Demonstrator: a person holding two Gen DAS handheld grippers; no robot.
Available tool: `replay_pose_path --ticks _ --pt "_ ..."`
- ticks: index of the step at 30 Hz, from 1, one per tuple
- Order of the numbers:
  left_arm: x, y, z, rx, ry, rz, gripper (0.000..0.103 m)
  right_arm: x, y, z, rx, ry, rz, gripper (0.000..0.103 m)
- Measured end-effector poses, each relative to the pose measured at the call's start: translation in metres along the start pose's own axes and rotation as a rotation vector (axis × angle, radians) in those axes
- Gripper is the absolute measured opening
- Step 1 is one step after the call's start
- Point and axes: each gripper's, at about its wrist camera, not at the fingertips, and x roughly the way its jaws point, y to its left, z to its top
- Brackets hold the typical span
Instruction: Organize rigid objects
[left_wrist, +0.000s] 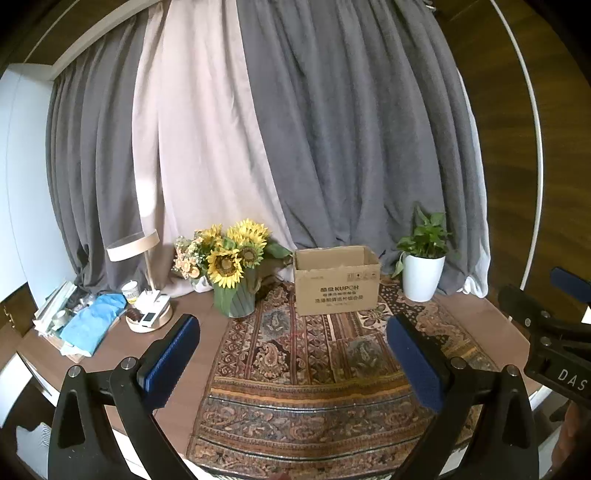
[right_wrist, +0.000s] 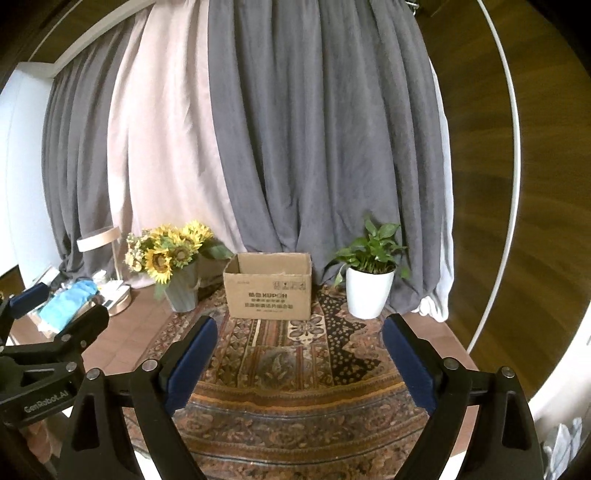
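Cardboard box (right_wrist: 269, 285), open-topped with insides hidden from me, sits on the patterned woven rug (right_wrist: 295, 369) over the table (left_wrist: 192, 332), my left gripper (left_wrist: 291, 354) and right gripper (right_wrist: 297, 354) both spread, holding nothing.

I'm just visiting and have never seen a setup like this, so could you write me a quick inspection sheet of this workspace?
Surface: wooden table with a patterned rug over its middle.
Job's things: open cardboard box upright at the rug's far edge; contents hidden.
Clutter: sunflower vase, white potted plant, desk lamp with items on its tray base, blue cloth on a pile at far left.
Grippers: left gripper and right gripper both open, holding nothing, blue-padded fingers above the rug.
Cables: nothing seen.
Surroundings: grey and beige curtains behind the table.
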Motion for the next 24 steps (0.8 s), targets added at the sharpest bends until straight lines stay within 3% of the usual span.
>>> replay_pose_path --ticks 24 --pt "-0.076 0.026 -0.027 0.021 -0.016 -0.045 0.103 -0.087 0.025 -0.032 0.026 0.009 -0.034 0.092"
